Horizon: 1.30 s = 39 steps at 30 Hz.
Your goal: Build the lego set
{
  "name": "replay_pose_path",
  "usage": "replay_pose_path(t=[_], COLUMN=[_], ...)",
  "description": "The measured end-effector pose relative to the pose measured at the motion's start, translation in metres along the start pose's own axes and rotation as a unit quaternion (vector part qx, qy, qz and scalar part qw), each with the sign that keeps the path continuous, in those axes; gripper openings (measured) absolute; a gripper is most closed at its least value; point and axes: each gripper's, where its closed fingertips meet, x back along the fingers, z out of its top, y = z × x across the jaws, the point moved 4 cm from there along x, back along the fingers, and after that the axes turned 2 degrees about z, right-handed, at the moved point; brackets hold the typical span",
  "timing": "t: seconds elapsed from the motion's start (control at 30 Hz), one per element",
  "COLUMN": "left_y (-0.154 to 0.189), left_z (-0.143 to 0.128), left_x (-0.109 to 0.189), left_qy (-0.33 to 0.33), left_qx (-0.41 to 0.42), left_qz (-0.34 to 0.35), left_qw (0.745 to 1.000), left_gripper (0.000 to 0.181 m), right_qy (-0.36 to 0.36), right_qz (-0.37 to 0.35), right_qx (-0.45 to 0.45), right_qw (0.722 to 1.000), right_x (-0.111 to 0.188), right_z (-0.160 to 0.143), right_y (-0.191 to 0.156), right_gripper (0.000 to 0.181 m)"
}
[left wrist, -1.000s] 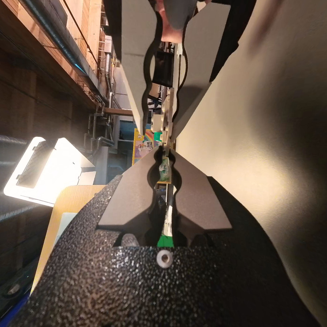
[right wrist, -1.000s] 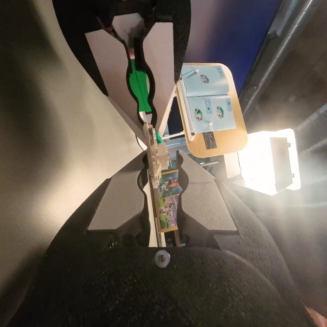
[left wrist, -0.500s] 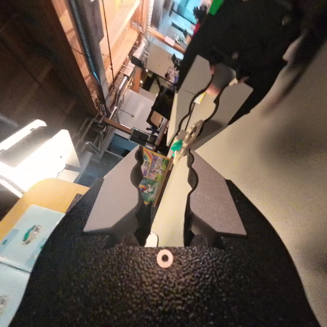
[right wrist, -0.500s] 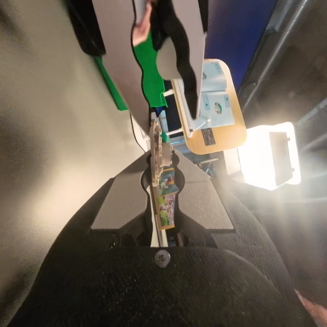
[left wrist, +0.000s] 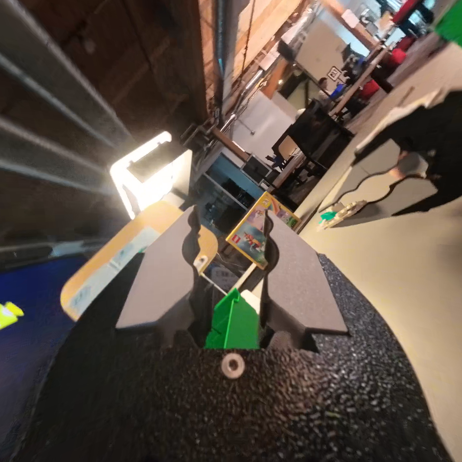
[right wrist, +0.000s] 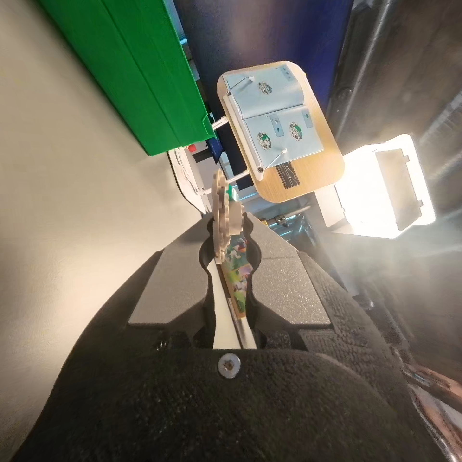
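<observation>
My right gripper is shut on a tan round lego assembly with a small green piece on it, held edge-on above the beige table. In the left wrist view the right gripper shows at far right, holding the assembly with its green piece low over the table. My left gripper is open and empty, well apart from the assembly. A green tray corner shows between its fingers.
A large green tray lies on the table ahead of the right gripper. An instruction booklet on a wooden stand and a bright lamp stand beyond the table edge. The lego box stands at the edge. People are in the far background. The tips of one gripper are about 15 centimetres away from the tips of the other.
My left gripper has let go of the assembly, opened and swung away to the left. My right gripper has closed on the assembly and holds it alone.
</observation>
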Motion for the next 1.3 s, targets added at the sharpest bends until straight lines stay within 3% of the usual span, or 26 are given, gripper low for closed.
replay_pose_path(t=[0.1,0.2,0.37,0.53,0.67,0.77,0.83,1.03,1.13,1.3], left_y=[-0.033,-0.079,-0.147,-0.178,-0.180,-0.169,-0.162,-0.147,-0.136,-0.119], left_z=[0.012,0.001,-0.047,-0.106,-0.141,-0.166,-0.176,-0.193,-0.193,-0.195], left_x=[0.034,0.064,0.110,0.132,0.129,0.131,0.133,0.131,0.124,0.119], left_qy=[-0.014,-0.048,-0.142,-0.235,-0.303,-0.379,-0.390,-0.429,-0.440,-0.465], left_qx=[0.113,0.182,0.242,0.309,0.308,0.322,0.327,0.318,0.312,0.285], left_qz=[0.025,0.076,0.177,0.226,0.195,0.140,0.128,0.077,0.016,-0.042], left_qw=[0.993,0.979,0.943,0.894,0.881,0.856,0.851,0.842,0.842,0.837], left_gripper=[0.046,0.047,0.040,0.064,0.063,0.065,0.060,0.059,0.061,0.050], right_qy=[0.006,0.012,0.017,0.011,0.004,0.001,0.000,-0.002,-0.016,-0.020], right_qz=[0.005,0.009,0.017,0.027,0.030,0.030,0.032,0.039,0.016,0.019], right_qx=[0.000,-0.003,0.008,0.016,0.004,-0.002,-0.005,0.006,0.024,0.034], right_qw=[1.000,1.000,1.000,0.999,1.000,1.000,0.999,0.999,0.999,0.999], right_x=[-0.001,-0.002,-0.003,-0.004,-0.003,-0.002,-0.002,-0.004,-0.003,-0.005], right_z=[0.003,0.005,0.010,0.010,0.007,0.006,0.006,0.008,0.008,0.007], right_y=[-0.003,-0.004,-0.009,-0.016,-0.017,-0.018,-0.018,-0.022,-0.018,-0.020], right_gripper=[0.018,0.019,0.018,0.019,0.018,0.018,0.018,0.018,0.018,0.018])
